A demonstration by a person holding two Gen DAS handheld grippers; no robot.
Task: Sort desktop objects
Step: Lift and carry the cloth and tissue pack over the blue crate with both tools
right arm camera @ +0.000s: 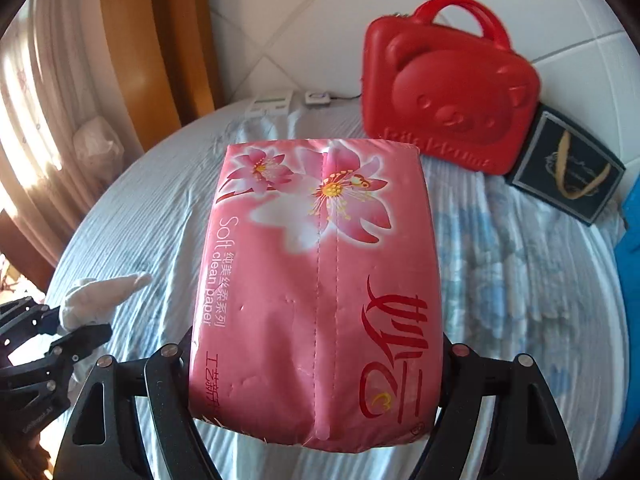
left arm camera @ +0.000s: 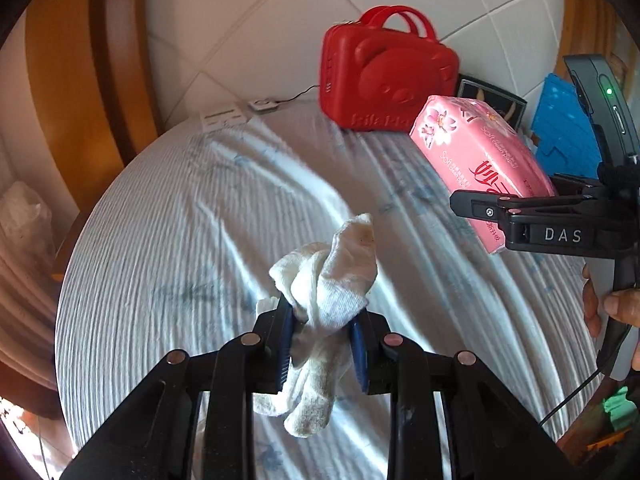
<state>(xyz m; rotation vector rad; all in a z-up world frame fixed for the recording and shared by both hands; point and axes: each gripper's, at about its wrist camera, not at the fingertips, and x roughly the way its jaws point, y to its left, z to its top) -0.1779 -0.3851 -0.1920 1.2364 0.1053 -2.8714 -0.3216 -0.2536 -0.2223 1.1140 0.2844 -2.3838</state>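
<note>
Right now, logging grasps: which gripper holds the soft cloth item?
The left gripper, clamped on the white sock; the right gripper grips the pink tissue pack.

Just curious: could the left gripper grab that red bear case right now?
Probably not. The left gripper is already shut on a white sock, so it has no free grip, though the bed between it and the red case looks bare.

2 wrist fisheyes, close above the table [left arm camera: 160, 208], facing the wall, sharing red case [left arm camera: 388, 76].
</note>
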